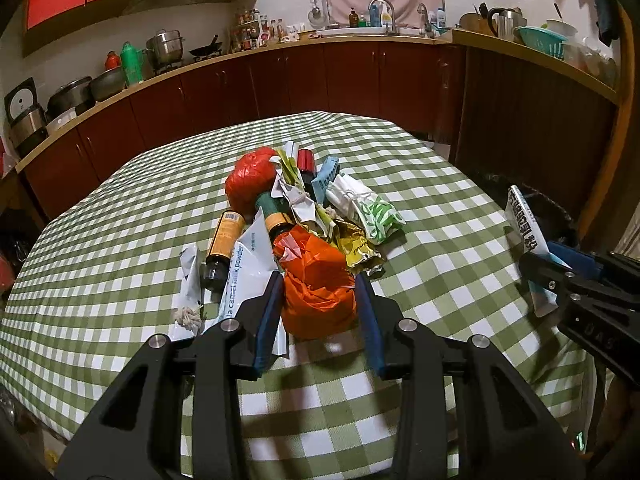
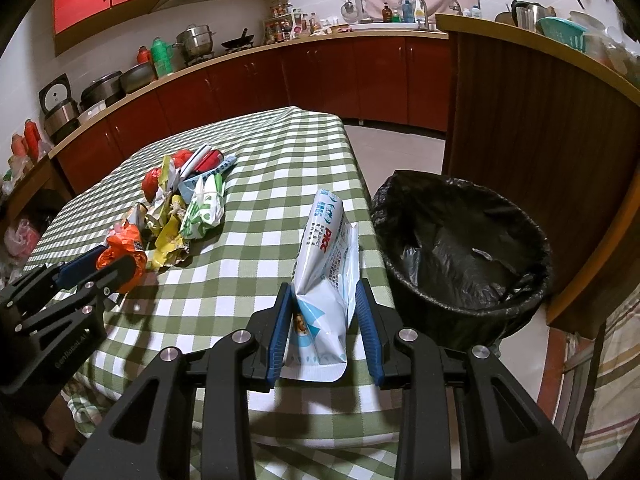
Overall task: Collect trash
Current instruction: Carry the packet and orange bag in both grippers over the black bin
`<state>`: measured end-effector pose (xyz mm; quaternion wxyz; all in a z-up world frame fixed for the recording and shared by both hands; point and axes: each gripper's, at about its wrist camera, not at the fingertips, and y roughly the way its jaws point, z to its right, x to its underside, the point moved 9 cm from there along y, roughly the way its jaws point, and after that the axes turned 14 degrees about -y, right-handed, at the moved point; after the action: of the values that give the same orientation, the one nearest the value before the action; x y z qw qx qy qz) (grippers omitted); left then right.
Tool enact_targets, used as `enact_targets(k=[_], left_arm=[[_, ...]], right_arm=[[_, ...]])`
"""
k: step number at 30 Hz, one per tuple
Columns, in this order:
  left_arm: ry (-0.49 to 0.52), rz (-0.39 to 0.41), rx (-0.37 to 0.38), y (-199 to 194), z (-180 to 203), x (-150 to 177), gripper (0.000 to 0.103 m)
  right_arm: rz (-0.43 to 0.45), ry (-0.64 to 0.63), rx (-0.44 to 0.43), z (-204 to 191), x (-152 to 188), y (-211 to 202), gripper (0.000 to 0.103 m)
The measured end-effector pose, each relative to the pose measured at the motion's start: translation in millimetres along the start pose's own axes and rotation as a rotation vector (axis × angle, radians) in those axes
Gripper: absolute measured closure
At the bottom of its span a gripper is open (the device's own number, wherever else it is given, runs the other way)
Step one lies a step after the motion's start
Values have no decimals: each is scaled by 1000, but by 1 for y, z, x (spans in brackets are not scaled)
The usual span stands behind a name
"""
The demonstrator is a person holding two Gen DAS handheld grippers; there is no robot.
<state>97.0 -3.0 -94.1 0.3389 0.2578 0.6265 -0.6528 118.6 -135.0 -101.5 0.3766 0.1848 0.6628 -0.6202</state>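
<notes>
A heap of trash lies mid-table: a red plastic bag (image 1: 252,180), a brown bottle (image 1: 224,244), a white milk-powder pouch (image 1: 248,268), a green-and-white packet (image 1: 376,216) and a yellow wrapper (image 1: 360,252). My left gripper (image 1: 319,280) is shut on a crumpled orange plastic bag (image 1: 320,300) at the heap's near end, both blue pads pressing its sides. The right wrist view shows the same left gripper (image 2: 108,264) and orange bag (image 2: 124,248) at left. My right gripper (image 2: 324,286) is shut on a white-and-blue packet (image 2: 326,240), held upright over the table's right edge.
A bin with a black liner (image 2: 460,240) stands open on the floor just right of the table (image 2: 280,152), which has a green checked cloth. A wooden counter end (image 2: 520,128) rises behind the bin. Kitchen cabinets run along the far wall.
</notes>
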Motion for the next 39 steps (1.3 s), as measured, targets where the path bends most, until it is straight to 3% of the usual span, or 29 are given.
enact_targets(k=[11, 23, 30, 39], left_arm=[[-20, -12, 66, -6, 24, -24, 68], [42, -4, 187, 20, 111, -54, 68], [74, -41, 220, 52, 167, -60, 68], [105, -71, 198, 89, 208, -64, 68]], right_arm=[[64, -14, 92, 23, -16, -18, 70], [84, 63, 244, 102, -26, -15, 70], [66, 86, 266, 126, -23, -2, 70], [44, 115, 268, 149, -16, 17, 70]])
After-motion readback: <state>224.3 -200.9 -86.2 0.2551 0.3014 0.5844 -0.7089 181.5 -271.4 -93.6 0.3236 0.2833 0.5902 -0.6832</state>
